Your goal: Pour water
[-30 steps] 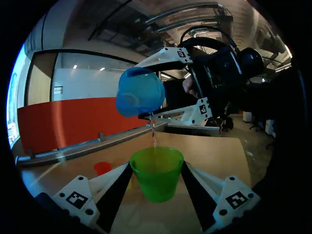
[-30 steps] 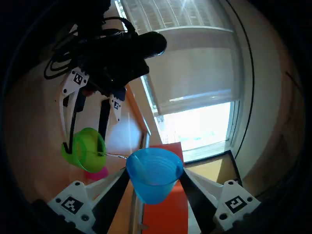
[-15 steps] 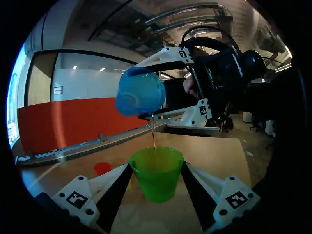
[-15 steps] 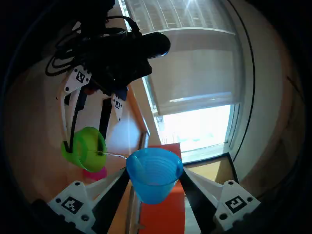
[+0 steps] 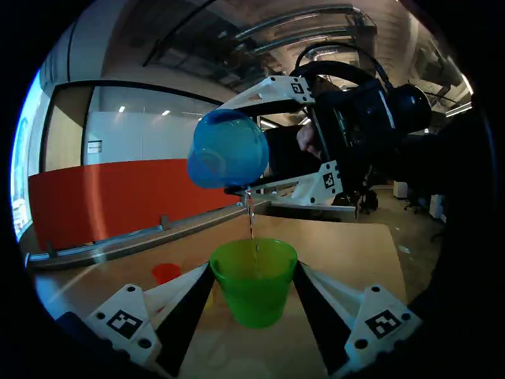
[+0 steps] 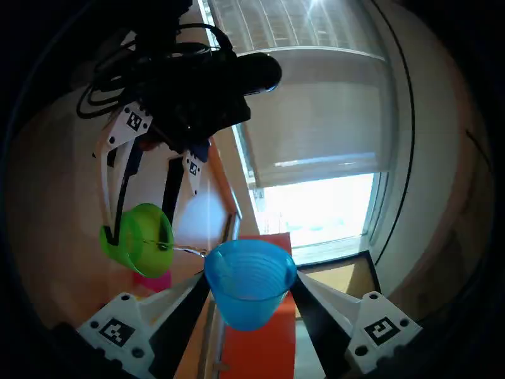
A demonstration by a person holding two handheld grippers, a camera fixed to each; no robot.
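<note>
Light wood tabletop (image 5: 353, 246). Orange wall panel (image 5: 113, 196) beyond, glass partition (image 5: 145, 136) above it. Exposed ceiling pipes (image 5: 290, 17) overhead. Office chairs (image 5: 415, 202) far back. Window (image 6: 315, 208) bright with daylight, roller blind (image 6: 315, 126) partly lowered.

Light wooden table (image 5: 353, 252) across the lower half of the left gripper view, smooth and pale, with a rounded far corner at middle right of the frame. Bounded along the far edge by a grey metal rail (image 5: 126, 237) running from lower left up toward the centre. Upright on the top at lower left, a small red cup (image 5: 165, 271), partly hidden behind a jaw. Cannot tell whether the green cup (image 5: 254, 281) at lower centre touches the top. In the right gripper view, same table (image 6: 57, 208) down the left side, red cup (image 6: 150, 282) at lower left.
</note>
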